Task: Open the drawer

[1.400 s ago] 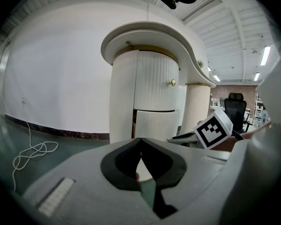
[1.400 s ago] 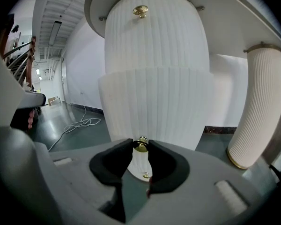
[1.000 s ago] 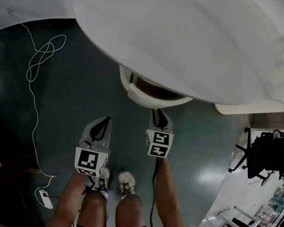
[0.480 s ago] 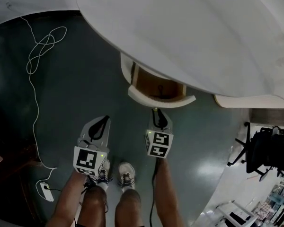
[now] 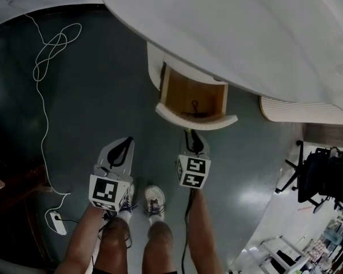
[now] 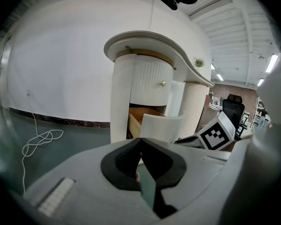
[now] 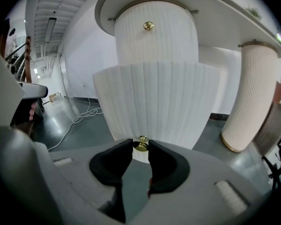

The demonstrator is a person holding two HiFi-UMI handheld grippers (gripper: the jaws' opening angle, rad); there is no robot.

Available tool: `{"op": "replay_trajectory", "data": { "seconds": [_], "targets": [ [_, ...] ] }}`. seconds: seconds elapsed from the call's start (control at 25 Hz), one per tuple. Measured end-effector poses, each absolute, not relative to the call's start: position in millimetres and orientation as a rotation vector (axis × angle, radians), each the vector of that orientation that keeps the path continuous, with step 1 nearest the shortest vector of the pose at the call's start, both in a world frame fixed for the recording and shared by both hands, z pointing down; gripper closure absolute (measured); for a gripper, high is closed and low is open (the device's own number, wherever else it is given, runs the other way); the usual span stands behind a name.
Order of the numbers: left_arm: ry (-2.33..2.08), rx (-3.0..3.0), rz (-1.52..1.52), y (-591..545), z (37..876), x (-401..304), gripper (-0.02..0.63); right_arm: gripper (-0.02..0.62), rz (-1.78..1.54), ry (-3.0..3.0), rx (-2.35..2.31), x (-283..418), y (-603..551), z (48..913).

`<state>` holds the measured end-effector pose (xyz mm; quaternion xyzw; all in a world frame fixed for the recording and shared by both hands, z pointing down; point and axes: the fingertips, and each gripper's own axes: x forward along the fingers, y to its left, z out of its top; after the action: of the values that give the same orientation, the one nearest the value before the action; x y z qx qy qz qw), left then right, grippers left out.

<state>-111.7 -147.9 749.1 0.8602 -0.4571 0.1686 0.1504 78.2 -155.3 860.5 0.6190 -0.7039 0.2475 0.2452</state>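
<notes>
The white fluted drawer [image 5: 195, 120] stands pulled out from under the curved white desk [image 5: 246, 33], and its wooden inside [image 5: 191, 93] shows from above. My right gripper [image 5: 190, 133] reaches to the drawer front [image 7: 154, 102]. Its black pads are shut on the small brass knob [image 7: 141, 144] at the bottom centre of that front. My left gripper [image 5: 128, 144] hangs over the floor to the left of the drawer, jaws closed together with nothing between them. In the left gripper view, that gripper [image 6: 140, 142] points toward the drawer's side [image 6: 161, 125].
Above sits another fluted drawer with a brass knob [image 7: 148, 26]. A fluted pillar [image 7: 250, 102] stands at the right. A white cable [image 5: 46, 56] and its adapter [image 5: 57, 222] lie on the dark floor at left. An office chair [image 5: 326, 184] is far right. The person's shoes [image 5: 154, 198] are below.
The drawer has slid further out from under the desk top, so more of its wooden inside shows. Both grippers have drawn back from the desk, the right one keeping hold of the knob.
</notes>
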Motion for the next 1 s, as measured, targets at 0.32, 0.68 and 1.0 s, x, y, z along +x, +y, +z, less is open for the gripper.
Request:
{"op": "replay_trajectory", "data": {
  "seconds": [0.32,0.68,1.0],
  "targets": [
    [-1.312,2.428,0.506,-128.2,748.4,-117.4,0.597,0.486,0.699,-1.917,1.673,73.1,-138.1,860.6],
    [-1.302,2.416,0.504,-112.8,749.2,-112.8,0.597,0.486,0.721,-1.91,1.65,70.3,-114.3,862.9],
    [-1.288,2.395,0.511,-99.4,747.0,-113.8,0.597,0.486,0.737,-1.892,1.649,69.7,-94.7,864.1]
  ]
}}
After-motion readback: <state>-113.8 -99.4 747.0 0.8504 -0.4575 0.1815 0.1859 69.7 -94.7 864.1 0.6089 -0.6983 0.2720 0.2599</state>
